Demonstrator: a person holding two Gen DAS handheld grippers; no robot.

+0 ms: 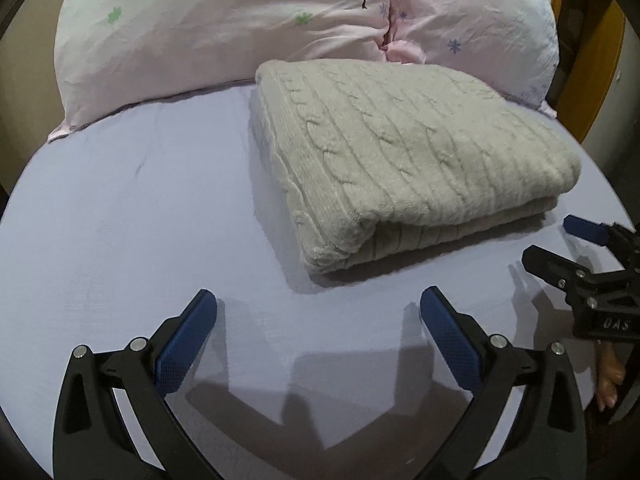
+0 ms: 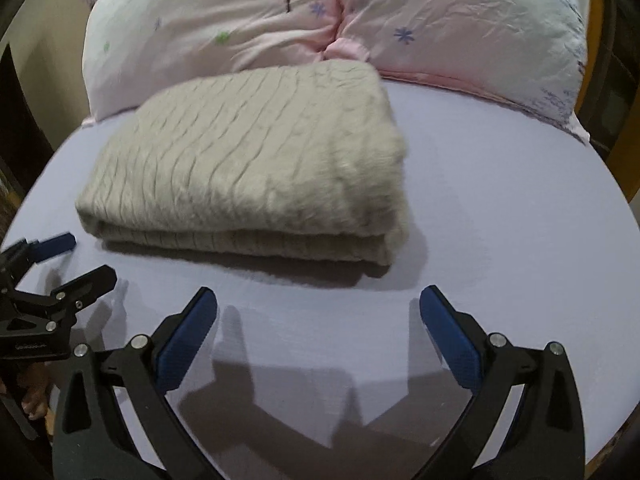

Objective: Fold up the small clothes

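- left gripper (image 1: 319, 308) hovers low over the lavender bed sheet (image 1: 120, 208), its blue-padded jaws spread wide and holding nothing
- folded cream cable-knit sweater (image 1: 396, 156) lies flat on the sheet, ahead of both grippers and apart from them, its far edge close to the pink floral pillows (image 1: 224, 28)
- right gripper (image 2: 319, 308) sits just beside the sweater's near right corner, jaws likewise spread and empty, its shadow cast on the sheet below
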